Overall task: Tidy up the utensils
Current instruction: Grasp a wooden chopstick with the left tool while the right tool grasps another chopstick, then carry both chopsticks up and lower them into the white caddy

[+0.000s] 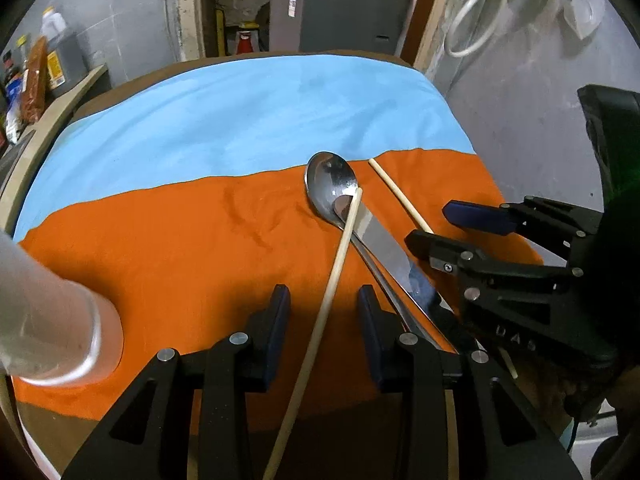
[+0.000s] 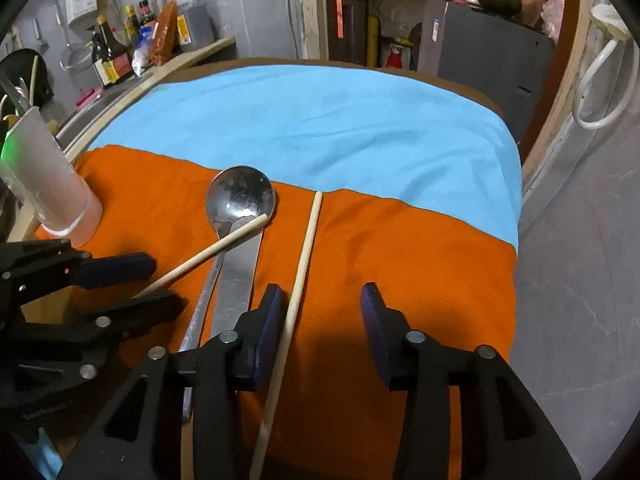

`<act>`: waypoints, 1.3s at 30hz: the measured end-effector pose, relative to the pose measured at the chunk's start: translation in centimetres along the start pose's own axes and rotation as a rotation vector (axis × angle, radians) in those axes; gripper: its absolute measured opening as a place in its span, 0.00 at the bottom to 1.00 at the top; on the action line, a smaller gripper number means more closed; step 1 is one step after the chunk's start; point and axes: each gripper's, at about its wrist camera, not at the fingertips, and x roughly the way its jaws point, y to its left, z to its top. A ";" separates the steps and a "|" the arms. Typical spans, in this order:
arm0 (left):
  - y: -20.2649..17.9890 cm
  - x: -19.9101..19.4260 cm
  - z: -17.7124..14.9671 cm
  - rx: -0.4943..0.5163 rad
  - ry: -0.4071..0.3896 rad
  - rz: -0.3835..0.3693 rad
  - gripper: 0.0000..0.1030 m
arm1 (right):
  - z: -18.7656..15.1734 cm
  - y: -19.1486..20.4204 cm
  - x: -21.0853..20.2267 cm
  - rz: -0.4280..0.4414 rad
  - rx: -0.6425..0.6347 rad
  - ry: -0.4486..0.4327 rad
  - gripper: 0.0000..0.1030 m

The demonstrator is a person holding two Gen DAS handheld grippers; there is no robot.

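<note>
Nearest first: my left gripper [image 1: 324, 308] hangs low over the orange cloth [image 1: 180, 248], jaws apart, one pale wooden chopstick [image 1: 336, 264] running up between the blue pads without touching either. My right gripper [image 2: 320, 312] is likewise spread wide, empty; the second pale wooden chopstick [image 2: 304, 256] lies just beside its left pad, off-centre in the gap.

Further out, the first chopstick's tip rests on the bowl of the large steel spoon [image 1: 330, 184], crossing its handle. A flat steel knife blade [image 1: 384, 244] lies alongside the spoon, touching it. The frosted translucent plastic cup [image 2: 52, 196] stands upright at the cloth's left edge, well apart from the pile. Beyond that is the light blue cloth [image 2: 320, 120].

Judgement: chopsticks look like the first pick, cup the likely holder. For the left, close squarely on the shaft where it lies flat on the cloth. Lift straight up so the tip clears the spoon without dragging it. For the right, shift leftward to centre the stick before closing.
</note>
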 end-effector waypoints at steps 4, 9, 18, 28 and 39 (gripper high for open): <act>-0.3 0.3 -0.1 0.033 -0.001 0.010 0.23 | -0.2 0.5 0.0 -0.018 0.004 -0.015 0.35; 0.3 0.4 -0.4 0.010 -0.006 -0.020 0.05 | -0.2 0.5 -0.2 0.006 0.031 -0.010 0.09; 2.3 -3.7 -2.8 -0.151 -0.189 -0.200 0.02 | -2.6 -2.1 -3.2 0.197 0.273 -0.152 0.03; 2.7 -10.8 -5.2 -0.188 -0.487 -0.254 0.02 | -4.4 0.2 -9.8 0.337 0.321 -0.514 0.03; 8.2 -20.8 -4.5 -0.231 -0.784 -0.204 0.02 | 1.9 6.5 -15.3 0.457 0.253 -0.827 0.03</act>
